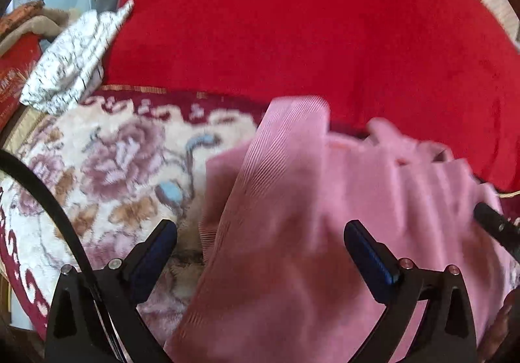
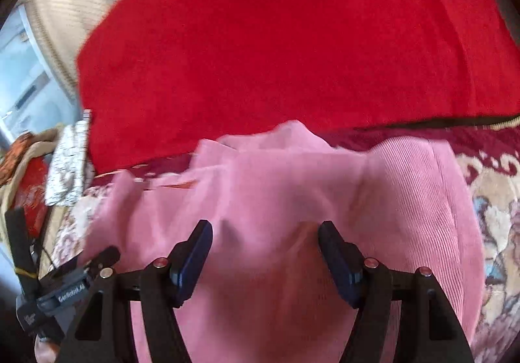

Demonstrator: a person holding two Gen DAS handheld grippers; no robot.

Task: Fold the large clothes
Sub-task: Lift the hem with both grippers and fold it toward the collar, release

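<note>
Nearest you in the left wrist view, your left gripper stands spread wide and released over the pink ribbed garment, whose cloth passes between the jaws without either pad pressing it, so nothing is held on that side. In the right wrist view, your right gripper is parted about halfway with the pink cloth bunched up between the pads; whether they pinch it I cannot tell, as the frame is blurred there. The garment lies rumpled in the lower middle of both frames on the floral blanket, probably because a soft, flat surface lets you spread and crease it. Further up, a large red cushion fills the top of the frame, and a white patterned folded cloth sits at the upper left, likely set aside clear of your working space.
</note>
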